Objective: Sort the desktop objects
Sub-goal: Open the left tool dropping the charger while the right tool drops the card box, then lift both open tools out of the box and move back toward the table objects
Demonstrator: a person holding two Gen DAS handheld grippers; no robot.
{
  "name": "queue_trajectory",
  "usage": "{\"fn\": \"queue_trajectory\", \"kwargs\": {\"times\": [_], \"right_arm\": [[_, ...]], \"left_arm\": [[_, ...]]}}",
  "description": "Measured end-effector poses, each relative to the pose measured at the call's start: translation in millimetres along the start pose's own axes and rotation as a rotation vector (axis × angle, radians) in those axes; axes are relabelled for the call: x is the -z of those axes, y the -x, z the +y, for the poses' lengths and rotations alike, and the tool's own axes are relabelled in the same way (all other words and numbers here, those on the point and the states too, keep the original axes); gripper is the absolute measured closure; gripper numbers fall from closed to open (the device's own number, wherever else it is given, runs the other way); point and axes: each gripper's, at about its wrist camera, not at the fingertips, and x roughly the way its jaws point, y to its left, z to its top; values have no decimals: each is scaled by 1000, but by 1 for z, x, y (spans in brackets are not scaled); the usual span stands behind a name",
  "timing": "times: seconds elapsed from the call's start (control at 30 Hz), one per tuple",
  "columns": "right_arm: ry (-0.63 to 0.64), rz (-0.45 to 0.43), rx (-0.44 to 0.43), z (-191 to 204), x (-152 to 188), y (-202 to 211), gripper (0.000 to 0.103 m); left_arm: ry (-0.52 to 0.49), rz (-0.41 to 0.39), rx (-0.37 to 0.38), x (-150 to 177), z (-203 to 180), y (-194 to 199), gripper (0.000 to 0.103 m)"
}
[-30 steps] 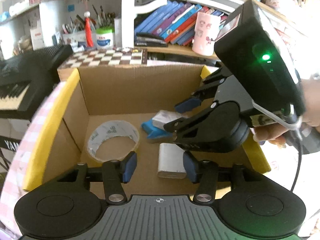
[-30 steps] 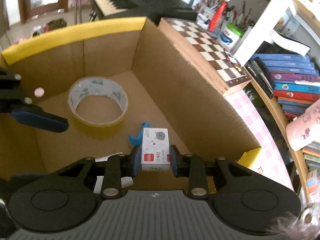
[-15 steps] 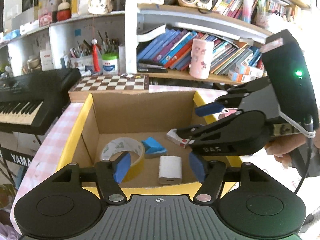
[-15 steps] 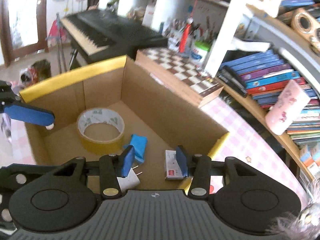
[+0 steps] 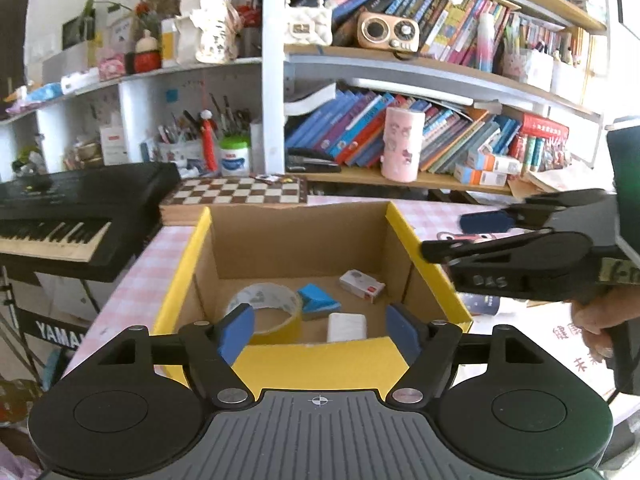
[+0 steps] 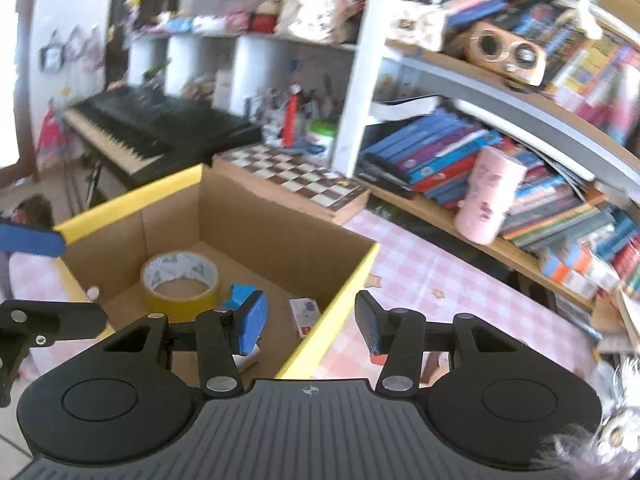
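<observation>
A cardboard box with a yellow rim (image 5: 424, 264) holds a roll of yellow tape (image 5: 262, 310), a blue item (image 5: 318, 298), a white charger (image 5: 347, 326) and a small white staple box with a red end (image 5: 362, 285). My left gripper (image 5: 319, 330) hangs over the box's near rim, its jaws opening with nothing between them. My right gripper (image 6: 310, 320) is open and empty above the box's right rim (image 6: 340, 300). In the right wrist view the staple box (image 6: 306, 314) lies just inside that rim, beside the tape (image 6: 180, 280). The right gripper (image 5: 452, 236) also shows at the right of the left wrist view.
A black piano keyboard (image 5: 72, 208) stands left of the box and a chessboard (image 5: 236, 192) lies behind it. Bookshelves with a pink cup (image 5: 402, 144) line the back. A pink checked cloth (image 6: 440, 280) covers the table. A person's hand (image 5: 596, 320) grips the right gripper's handle.
Both grippers have pulled back and up out of the box. The right one has let go of the staple box, which now lies in the box. The left jaws have widened.
</observation>
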Motion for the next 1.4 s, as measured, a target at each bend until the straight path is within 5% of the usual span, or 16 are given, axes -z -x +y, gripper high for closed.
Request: {"fn": "queue_trajectory", "kwargs": {"times": [0.7,1.4], "right_arm": [[-231,-51,191,45,68,106,55],[-274,30,198,110,118,144,40]], "left_arm": [[71,-50,-38,49,6,76,21],[-25,3,-8,93,-11,109,15]]}}
